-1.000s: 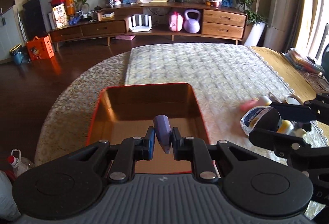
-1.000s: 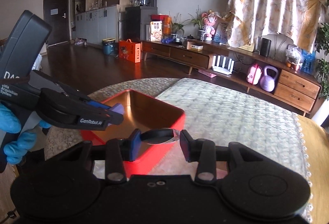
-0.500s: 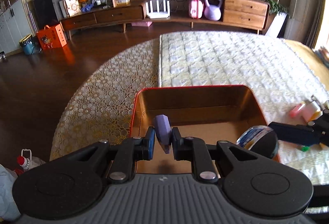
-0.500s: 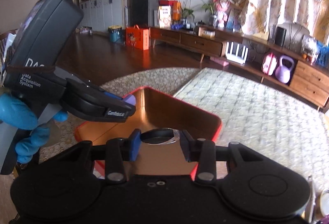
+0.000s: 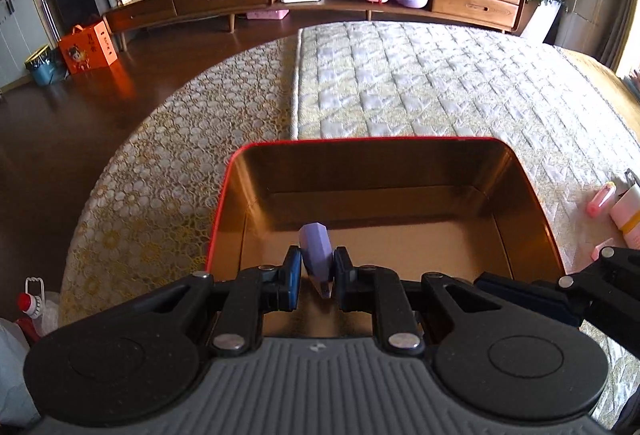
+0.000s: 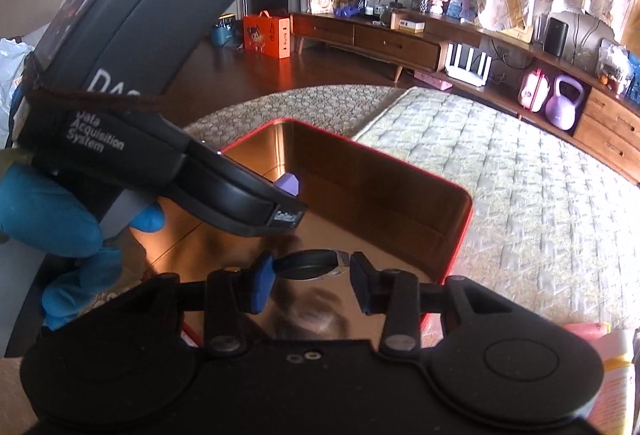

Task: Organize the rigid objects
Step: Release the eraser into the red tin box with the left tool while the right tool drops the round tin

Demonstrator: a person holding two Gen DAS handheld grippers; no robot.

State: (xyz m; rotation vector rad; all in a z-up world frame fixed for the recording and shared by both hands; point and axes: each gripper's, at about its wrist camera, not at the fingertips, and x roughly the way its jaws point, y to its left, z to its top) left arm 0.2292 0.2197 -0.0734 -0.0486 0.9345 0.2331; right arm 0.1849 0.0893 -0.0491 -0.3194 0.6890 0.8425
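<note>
- Left wrist view: the left gripper (image 5: pixel 317 277) is seen at lower centre, its jaws closed on a small purple faceted piece (image 5: pixel 316 251), which is held upright over the near part of a red tin (image 5: pixel 218 219) with a gold inside. The tin fills the middle of the frame and sits on a patterned tablecloth (image 5: pixel 160 163); nothing is seen lying on its floor.
- At the right edge, a few pink items (image 5: pixel 600 199) are left on the cloth just beside the tin; what they are cannot be told. The tip of the right gripper's finger enters at lower right.
- No readable writing is found in this view; the print on the orange box (image 5: pixel 86 47) at the left is too small.
- Right wrist view: the right gripper (image 6: pixel 312 269) is shown at lower centre, clamped on a flat dark disc with a metal rim (image 6: pixel 310 265), held level above the tin's floor.
- The left gripper's body fills the upper left, held by a hand in a blue glove (image 6: pixel 36 211); "Data Acquisition System" and a partial "DA" are read on it, and a small label on its finger is too blurred.
- The step in hand is judged to be the release of both pieces into the tin. It is best done by lowering each close to the floor before the jaws are opened, so that nothing bounces, and by keeping the two grippers apart, since they are crowded over one corner.
</note>
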